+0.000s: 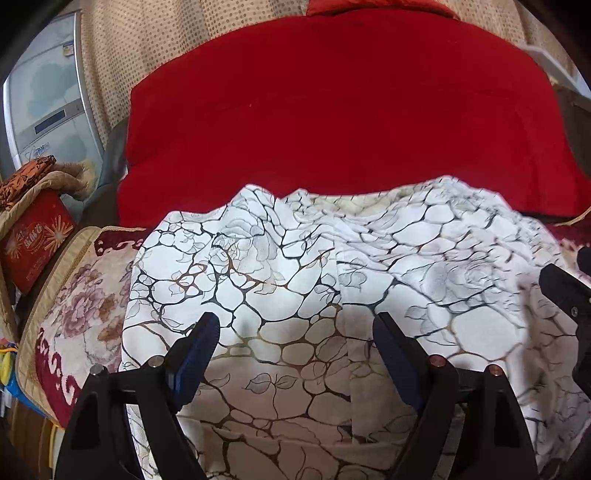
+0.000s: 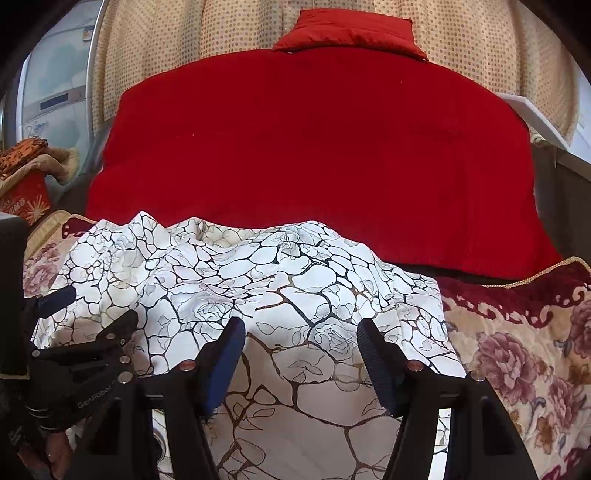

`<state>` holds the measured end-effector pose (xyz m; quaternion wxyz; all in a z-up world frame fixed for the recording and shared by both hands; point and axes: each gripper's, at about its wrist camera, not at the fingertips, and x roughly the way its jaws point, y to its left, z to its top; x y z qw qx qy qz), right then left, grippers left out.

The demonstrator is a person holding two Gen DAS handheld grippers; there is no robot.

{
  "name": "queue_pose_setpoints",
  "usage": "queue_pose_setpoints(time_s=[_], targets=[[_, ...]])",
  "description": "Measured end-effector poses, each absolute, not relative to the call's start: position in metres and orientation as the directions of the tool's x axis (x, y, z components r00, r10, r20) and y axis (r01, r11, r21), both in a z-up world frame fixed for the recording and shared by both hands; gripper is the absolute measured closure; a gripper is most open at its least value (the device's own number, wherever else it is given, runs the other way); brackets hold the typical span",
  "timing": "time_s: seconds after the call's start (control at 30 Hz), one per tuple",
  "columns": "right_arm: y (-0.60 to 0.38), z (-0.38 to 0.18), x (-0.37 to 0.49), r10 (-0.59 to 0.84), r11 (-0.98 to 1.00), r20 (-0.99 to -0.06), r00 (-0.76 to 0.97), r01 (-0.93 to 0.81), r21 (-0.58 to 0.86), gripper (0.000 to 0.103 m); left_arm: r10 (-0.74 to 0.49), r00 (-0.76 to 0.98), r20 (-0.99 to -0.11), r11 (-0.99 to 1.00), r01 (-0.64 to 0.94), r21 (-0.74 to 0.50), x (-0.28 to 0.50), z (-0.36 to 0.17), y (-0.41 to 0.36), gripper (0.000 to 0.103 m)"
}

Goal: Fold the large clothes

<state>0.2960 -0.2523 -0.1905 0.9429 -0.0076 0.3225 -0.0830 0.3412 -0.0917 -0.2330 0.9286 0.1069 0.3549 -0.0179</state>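
Observation:
A white garment [image 1: 295, 280] with a black and gold crackle and rose print lies rumpled on a floral bedspread. It also fills the lower middle of the right wrist view [image 2: 258, 280]. My left gripper [image 1: 295, 328] is open just above the cloth, with nothing between its dark blue pads. My right gripper [image 2: 301, 332] is open above the garment's right part, also empty. The left gripper also shows at the left edge of the right wrist view [image 2: 88, 321]. The right gripper's finger shows at the right edge of the left wrist view [image 1: 565, 291].
A large red blanket [image 1: 343, 122] lies behind the garment, with a red pillow [image 2: 351, 33] beyond it. A floral bedspread [image 2: 517, 354] lies under everything. A red box [image 1: 33, 240] and folded fabric stand at the left. A dotted curtain [image 2: 221, 37] hangs behind.

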Motion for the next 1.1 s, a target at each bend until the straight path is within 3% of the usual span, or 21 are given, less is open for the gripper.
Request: queue_pose_setpoints(time_s=[0.2,0.4,0.6,0.77,0.9,1.1], targets=[[-0.276,-0.233,0.332,-0.025,0.983,-0.779,0.627,0.158,0.096,0.036,0.048,0.612,-0.789,0.979,0.128,0.159,0.369,-0.261,-0.090,0.018],[-0.289,-0.216,0.318,0.033,0.965,-0.737,0.675,0.170,0.199,0.036,0.017,0.650,-0.760,0.989,0.101,0.108,0.354,-0.231,-0.059,0.018],[-0.302,-0.204,0.297,-0.020,0.958,-0.707,0.707,0.215,0.189,0.036,0.108,0.684,-0.721,0.994,-0.056,0.095,0.338,-0.206,0.012,0.018],[-0.310,-0.225,0.304,-0.004,0.962,-0.774,0.633,0.213,0.169,0.037,0.184,0.622,-0.761,0.982,-0.154,0.111,0.329,-0.221,0.059,0.018],[-0.312,-0.211,0.293,0.007,0.952,-0.744,0.669,0.222,0.209,0.037,0.186,0.542,-0.820,0.979,-0.173,0.108,0.333,-0.245,0.082,0.018],[-0.308,-0.187,0.266,0.016,0.951,-0.682,0.731,0.200,0.236,0.037,0.161,0.615,-0.772,0.973,-0.228,0.021,0.299,-0.226,0.118,0.018]])
